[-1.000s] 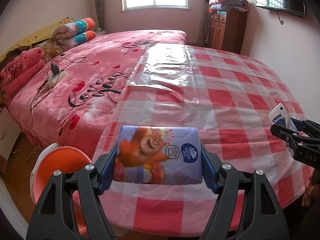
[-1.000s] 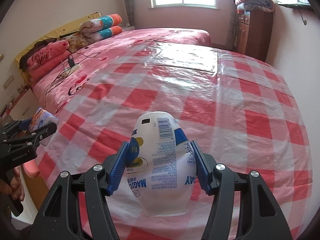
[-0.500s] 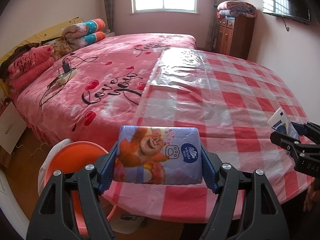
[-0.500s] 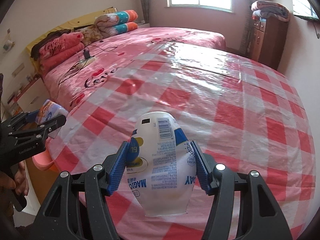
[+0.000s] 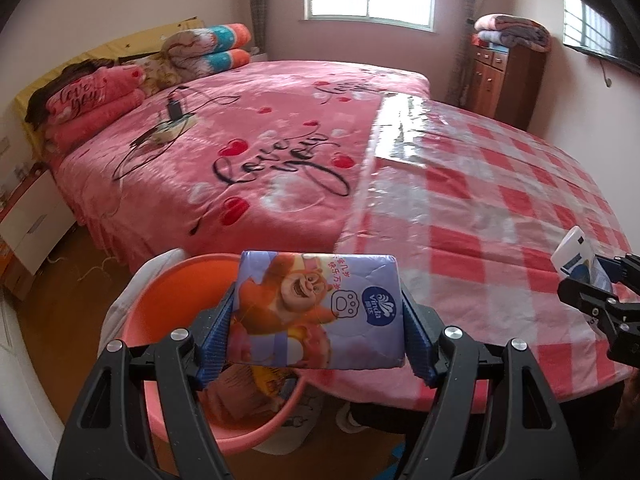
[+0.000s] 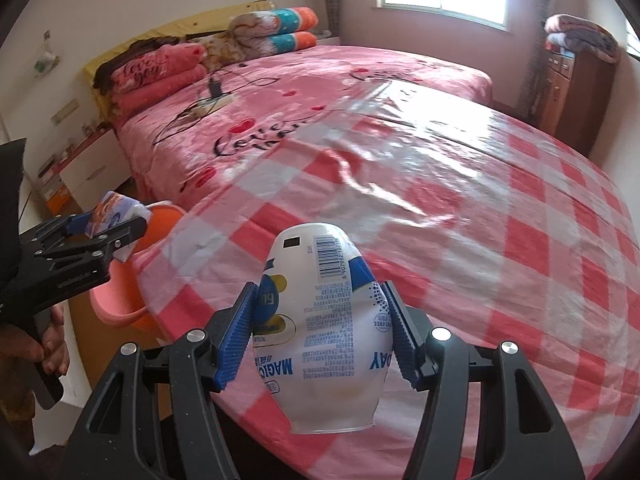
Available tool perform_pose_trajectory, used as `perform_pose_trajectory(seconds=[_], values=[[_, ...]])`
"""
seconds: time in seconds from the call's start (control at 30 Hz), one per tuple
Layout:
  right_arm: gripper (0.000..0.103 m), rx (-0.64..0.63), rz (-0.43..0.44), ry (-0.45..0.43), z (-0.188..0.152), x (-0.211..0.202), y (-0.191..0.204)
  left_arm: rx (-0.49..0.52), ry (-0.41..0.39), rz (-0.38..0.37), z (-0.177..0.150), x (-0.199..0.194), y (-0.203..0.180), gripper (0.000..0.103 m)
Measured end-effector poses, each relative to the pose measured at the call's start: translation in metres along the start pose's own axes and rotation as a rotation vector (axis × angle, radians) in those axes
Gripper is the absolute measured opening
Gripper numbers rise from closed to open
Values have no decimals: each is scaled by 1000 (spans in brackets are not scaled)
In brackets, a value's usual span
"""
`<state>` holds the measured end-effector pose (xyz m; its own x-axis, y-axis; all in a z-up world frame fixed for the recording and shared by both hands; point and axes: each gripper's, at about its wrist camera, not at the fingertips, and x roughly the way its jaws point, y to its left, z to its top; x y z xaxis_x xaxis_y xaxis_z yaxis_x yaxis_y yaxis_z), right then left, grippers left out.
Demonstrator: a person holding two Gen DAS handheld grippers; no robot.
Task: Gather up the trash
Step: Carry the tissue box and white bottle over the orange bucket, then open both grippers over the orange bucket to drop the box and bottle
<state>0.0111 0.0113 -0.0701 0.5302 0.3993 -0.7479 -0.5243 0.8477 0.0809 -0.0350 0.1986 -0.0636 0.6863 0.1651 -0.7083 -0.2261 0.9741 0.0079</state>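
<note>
My left gripper point(image 5: 316, 320) is shut on a purple tissue pack point(image 5: 320, 312) printed with a cartoon bear. The pack hangs above the orange bin point(image 5: 176, 280) beside the table's left edge. My right gripper point(image 6: 320, 336) is shut on a white and blue plastic bottle point(image 6: 324, 332), held upside down over the checked tablecloth point(image 6: 480, 220) near its front edge. In the right wrist view the left gripper point(image 6: 108, 232) with the tissue pack point(image 6: 112, 210) shows at the left, over the orange bin point(image 6: 120, 304). At the right edge of the left wrist view is the right gripper point(image 5: 588, 280) with the bottle point(image 5: 576, 256).
A bed with a pink blanket point(image 5: 248, 152) lies behind the table, with a charger and cable point(image 5: 172, 120) on it and folded quilts point(image 5: 208, 48) at its head. A wooden cabinet point(image 5: 504, 80) stands at the back right. A white nightstand point(image 5: 28, 224) is on the left.
Both grippers have moved left along the table's front edge, each keeping its hold. The tissue pack, earlier over the tablecloth, now hangs over the orange bin.
</note>
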Motion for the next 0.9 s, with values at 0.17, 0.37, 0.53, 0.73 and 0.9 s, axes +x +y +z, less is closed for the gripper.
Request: perform_pose_trajectory(seconds=[0.17,0.37,0.53,0.73,0.9], values=[[62,-16,80,26,5,9,22,-33,14,37,-6,4,22,73],[62,-67,137,57,11,19,52,-77,38,84,-18,8,50,73],[62,-122,180,80,16,28,79,-112,60,120,-26,14,71,73],[62,-195,224,97,24,37,113,-156,88,156,-37,20,94,73],[62,-229,264,116,34,49,136,-186,104,175,-44,25,110,73]])
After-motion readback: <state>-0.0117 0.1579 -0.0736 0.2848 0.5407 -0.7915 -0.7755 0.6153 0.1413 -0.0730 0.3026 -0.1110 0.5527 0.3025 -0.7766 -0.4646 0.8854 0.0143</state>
